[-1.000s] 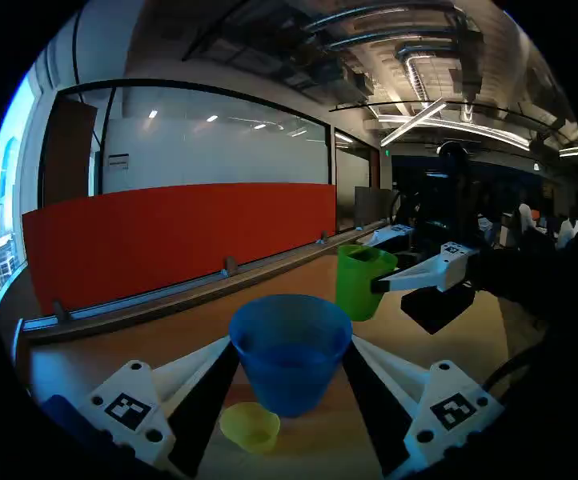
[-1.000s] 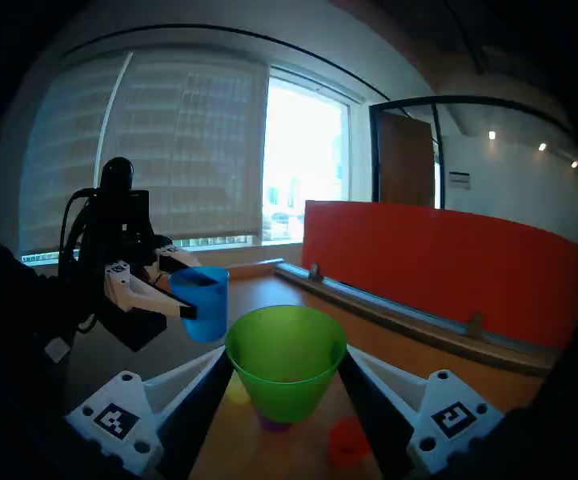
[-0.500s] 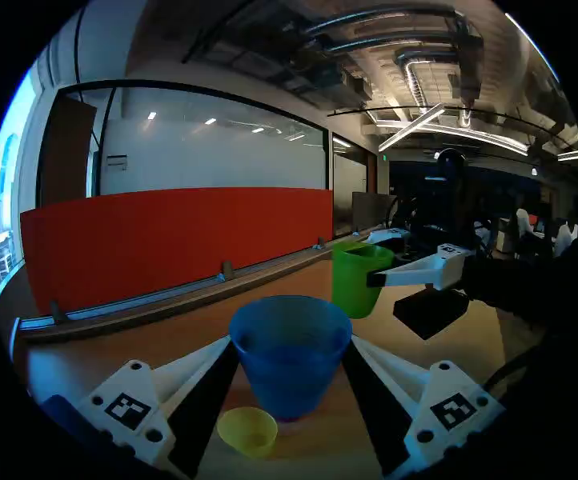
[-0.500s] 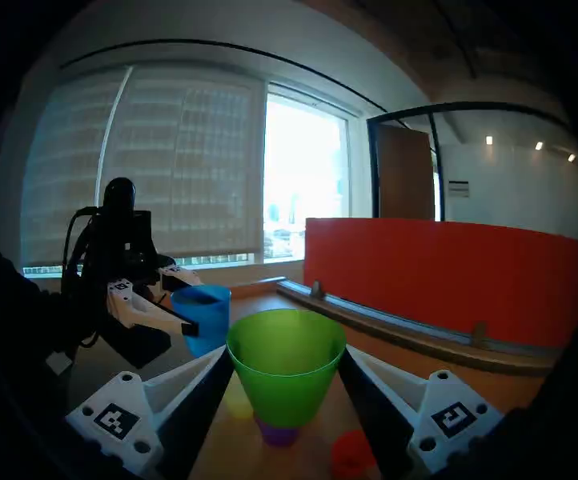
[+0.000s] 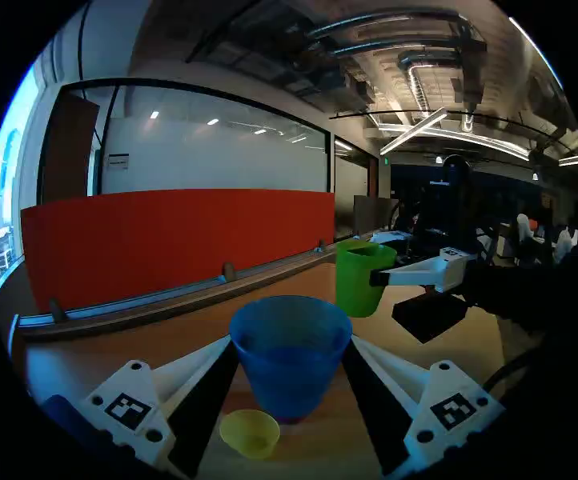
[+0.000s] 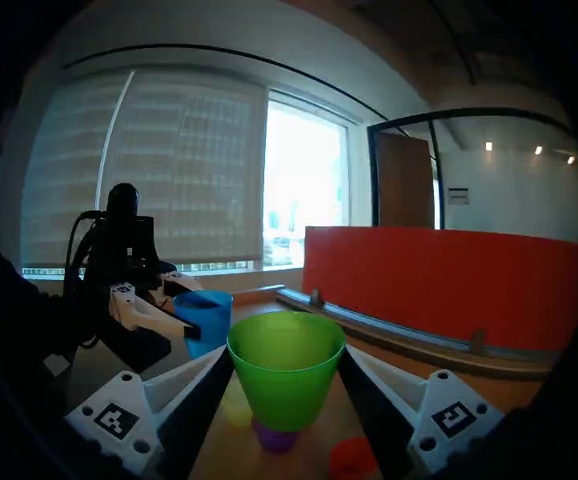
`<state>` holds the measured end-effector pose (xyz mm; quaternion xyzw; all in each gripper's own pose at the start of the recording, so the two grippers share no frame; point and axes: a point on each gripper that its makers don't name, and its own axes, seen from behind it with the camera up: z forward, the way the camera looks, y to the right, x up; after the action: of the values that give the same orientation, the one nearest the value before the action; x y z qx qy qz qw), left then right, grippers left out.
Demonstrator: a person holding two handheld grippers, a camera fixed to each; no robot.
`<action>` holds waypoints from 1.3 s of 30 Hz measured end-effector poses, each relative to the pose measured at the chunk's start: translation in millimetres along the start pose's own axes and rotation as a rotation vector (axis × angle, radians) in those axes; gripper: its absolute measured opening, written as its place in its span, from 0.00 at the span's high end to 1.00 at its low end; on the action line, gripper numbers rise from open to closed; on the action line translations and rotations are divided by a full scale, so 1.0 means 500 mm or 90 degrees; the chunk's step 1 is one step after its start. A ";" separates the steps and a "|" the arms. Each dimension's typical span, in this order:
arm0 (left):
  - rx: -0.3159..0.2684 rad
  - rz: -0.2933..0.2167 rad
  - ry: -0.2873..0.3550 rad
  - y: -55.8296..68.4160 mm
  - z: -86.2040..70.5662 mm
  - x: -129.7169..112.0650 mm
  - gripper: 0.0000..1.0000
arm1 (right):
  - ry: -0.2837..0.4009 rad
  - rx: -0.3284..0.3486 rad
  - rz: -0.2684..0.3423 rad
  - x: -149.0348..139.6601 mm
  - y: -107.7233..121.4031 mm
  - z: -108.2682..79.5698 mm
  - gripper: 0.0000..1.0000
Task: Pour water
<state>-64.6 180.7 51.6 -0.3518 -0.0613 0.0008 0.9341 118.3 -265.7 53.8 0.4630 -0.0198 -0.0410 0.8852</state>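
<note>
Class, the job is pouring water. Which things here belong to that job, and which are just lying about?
In the job: blue cup, in the left gripper; green cup, in the right gripper.
Lying about: small yellow cup, small purple cup, small red cup on the table; red partition.

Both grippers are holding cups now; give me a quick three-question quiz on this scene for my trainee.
1. True or false: the left gripper holds the translucent blue plastic cup upright.
2. The right gripper grips: A) a translucent green plastic cup; B) a kettle; C) nothing.
3. What colour is the small plastic cup on the wooden table below the blue cup, in the left gripper view?
Key: 1 true; 2 A; 3 yellow.
</note>
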 end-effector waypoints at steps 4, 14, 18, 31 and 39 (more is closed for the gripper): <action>0.000 0.005 -0.002 0.000 -0.001 0.000 0.15 | -0.001 -0.001 -0.003 0.000 0.002 0.002 0.09; 0.003 0.028 0.001 -0.001 -0.004 0.011 0.15 | -0.016 0.008 0.008 -0.016 0.001 0.004 0.09; 0.003 0.039 0.005 0.002 -0.006 0.019 0.15 | -0.015 0.015 0.014 -0.021 -0.004 0.002 0.09; 0.026 0.124 0.018 0.001 -0.016 0.072 0.15 | -0.031 0.050 0.015 -0.046 -0.040 -0.010 0.09; 0.037 0.179 0.028 0.003 -0.014 0.106 0.16 | -0.043 0.072 0.019 -0.071 -0.067 -0.008 0.09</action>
<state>-11.2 179.7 51.4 -0.3298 0.0089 0.1256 0.9356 81.4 -278.4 24.2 0.5103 -0.0587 -0.0422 0.8570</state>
